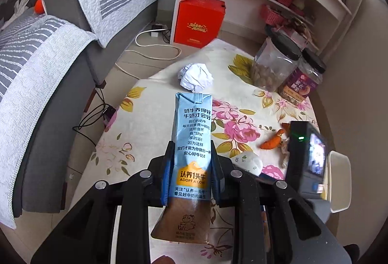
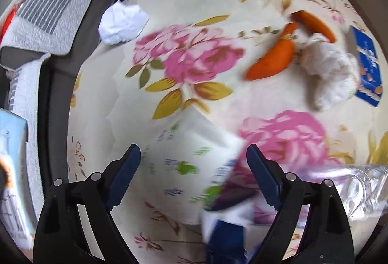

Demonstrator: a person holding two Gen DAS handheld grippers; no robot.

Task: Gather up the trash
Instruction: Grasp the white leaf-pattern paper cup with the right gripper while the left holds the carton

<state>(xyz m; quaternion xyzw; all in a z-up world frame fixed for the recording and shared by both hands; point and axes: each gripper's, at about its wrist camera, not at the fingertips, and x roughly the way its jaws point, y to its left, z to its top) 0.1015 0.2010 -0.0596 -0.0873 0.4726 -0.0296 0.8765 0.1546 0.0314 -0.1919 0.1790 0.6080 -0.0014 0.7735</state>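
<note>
While clamped, milk carton (image 1: 192, 154) inside left tool (image 1: 192, 167).

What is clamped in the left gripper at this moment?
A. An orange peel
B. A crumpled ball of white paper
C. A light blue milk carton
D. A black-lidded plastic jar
C. In the left wrist view the left gripper has its pads pressed on both sides of the milk carton, while the paper ball, orange peel and jar all sit on the table.
</note>
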